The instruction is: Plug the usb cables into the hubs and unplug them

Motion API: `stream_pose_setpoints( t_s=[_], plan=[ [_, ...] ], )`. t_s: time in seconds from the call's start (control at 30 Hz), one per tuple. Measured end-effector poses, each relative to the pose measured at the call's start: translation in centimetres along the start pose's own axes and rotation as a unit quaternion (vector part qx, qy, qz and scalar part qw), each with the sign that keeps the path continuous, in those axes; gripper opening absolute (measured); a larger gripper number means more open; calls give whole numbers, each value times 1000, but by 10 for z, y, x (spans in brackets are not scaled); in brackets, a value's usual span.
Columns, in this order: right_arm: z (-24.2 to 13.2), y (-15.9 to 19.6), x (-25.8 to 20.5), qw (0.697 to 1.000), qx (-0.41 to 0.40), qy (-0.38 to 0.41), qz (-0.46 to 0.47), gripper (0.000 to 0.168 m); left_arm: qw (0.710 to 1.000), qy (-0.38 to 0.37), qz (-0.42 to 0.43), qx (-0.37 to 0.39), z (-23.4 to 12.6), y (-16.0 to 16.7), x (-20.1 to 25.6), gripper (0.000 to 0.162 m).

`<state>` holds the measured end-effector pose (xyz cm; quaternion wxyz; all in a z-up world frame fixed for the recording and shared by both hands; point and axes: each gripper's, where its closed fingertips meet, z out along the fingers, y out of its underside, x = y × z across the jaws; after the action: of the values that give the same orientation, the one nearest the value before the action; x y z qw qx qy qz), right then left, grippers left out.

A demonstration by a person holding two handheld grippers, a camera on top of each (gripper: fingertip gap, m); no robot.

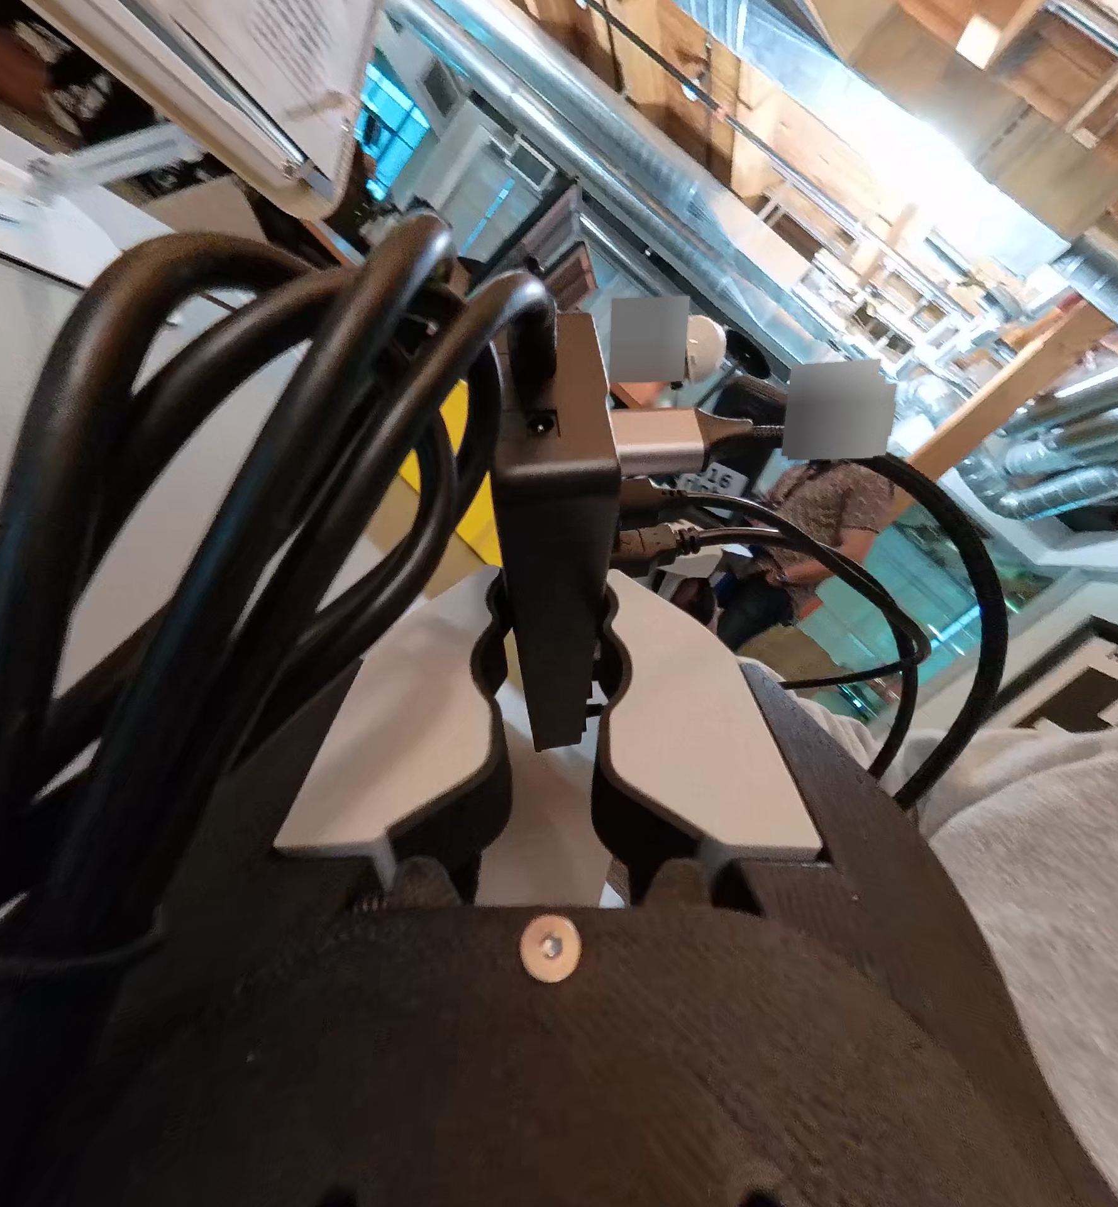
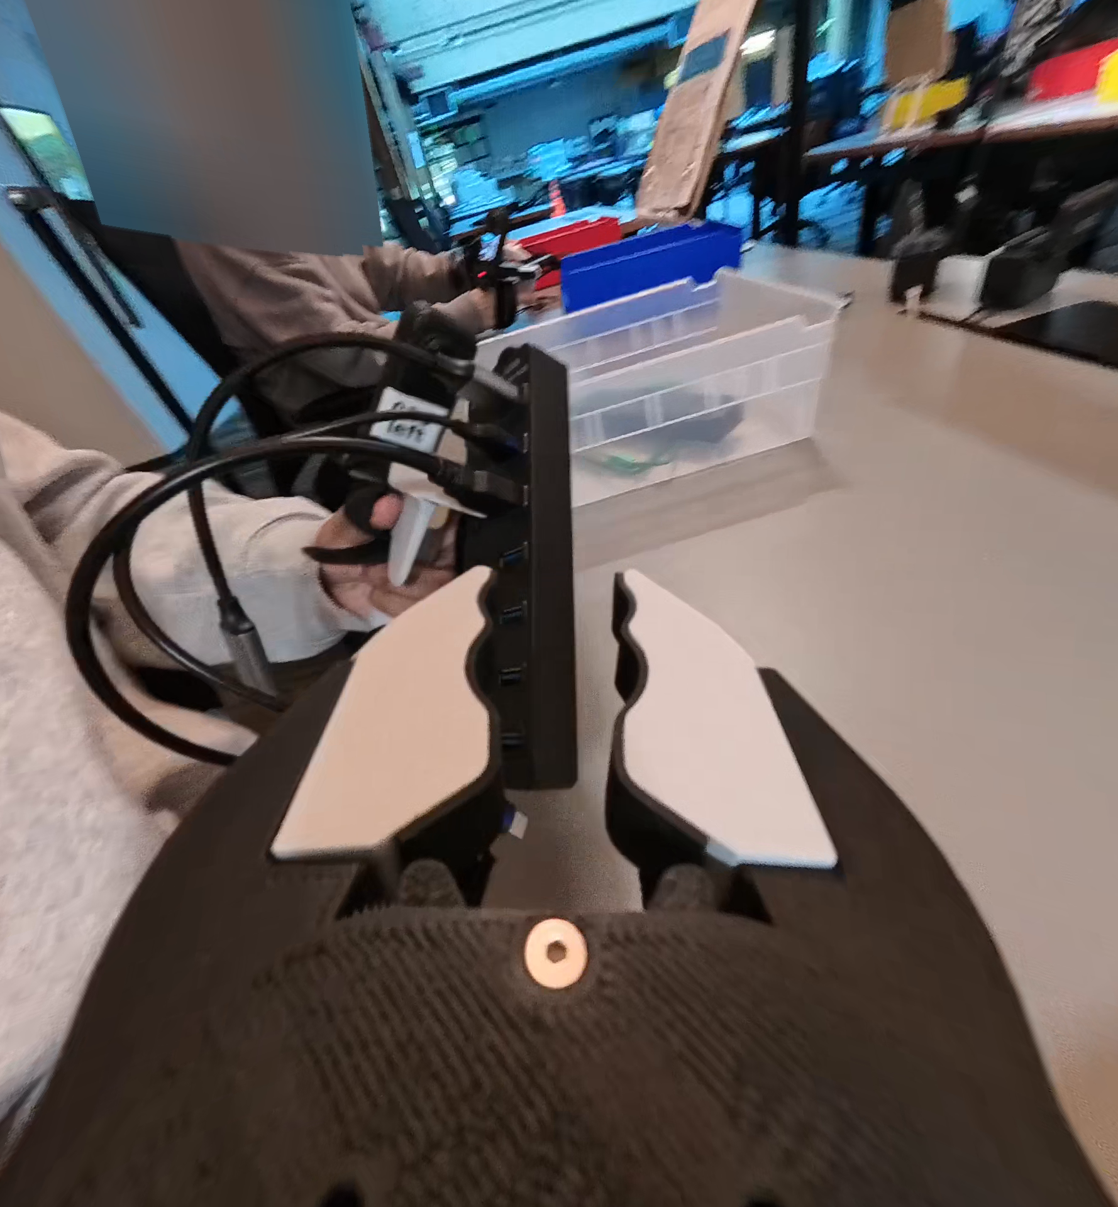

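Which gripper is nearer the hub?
Left. The left gripper is shut on the hub; the right gripper is open around its other end, fingers apart from it.

Hub [image 1: 553, 522]: lower end hidden between the left tongs [image 1: 546, 643]. Black cable loops [image 1: 230, 457]: blurred, cut off at the left edge. Left tongs [image 2: 471, 516] in the right wrist view: mostly hidden behind hub [image 2: 546, 522] and plugs. Clear bin [image 2: 693, 379] contents: too blurred to tell.

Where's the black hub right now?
The black hub is off the table, clamped between the left gripper jaws in the left wrist view. In the right wrist view it stands on edge between the open right gripper jaws, plugged cables on its left.
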<state>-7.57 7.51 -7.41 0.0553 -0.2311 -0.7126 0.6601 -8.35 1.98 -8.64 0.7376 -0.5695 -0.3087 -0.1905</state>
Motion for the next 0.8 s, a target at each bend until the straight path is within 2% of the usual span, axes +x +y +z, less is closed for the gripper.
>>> stream_pose_setpoints(
  t_s=[0.2, 0.3, 0.43, 0.53, 0.6, 0.67, 0.8],
  plan=[
    [13, 26, -30, 986, -66, -123, 86, 39, 997, 54, -20, -44, 6, 15, 14, 24],
    [16, 33, -36, 981, -88, -141, 100, 40, 996, 65, -12, -63, 7, 21, 18, 24],
    [18, 44, -45, 975, -123, -160, 98, 29, 992, 89, 7, -91, 9, 31, 29, 24],
    [17, 48, -46, 972, -139, -162, 98, 27, 991, 90, 22, -95, 9, 34, 31, 24],
    [18, 42, -44, 976, -125, -151, 94, 25, 993, 85, 20, -79, 9, 30, 29, 26],
    [17, 27, -39, 982, -81, -141, 100, 24, 995, 83, 8, -45, 8, 20, 26, 39],
    [7, 5, -29, 987, -22, -122, 106, 23, 995, 103, -12, -9, 4, 6, 32, 48]
  ],
)
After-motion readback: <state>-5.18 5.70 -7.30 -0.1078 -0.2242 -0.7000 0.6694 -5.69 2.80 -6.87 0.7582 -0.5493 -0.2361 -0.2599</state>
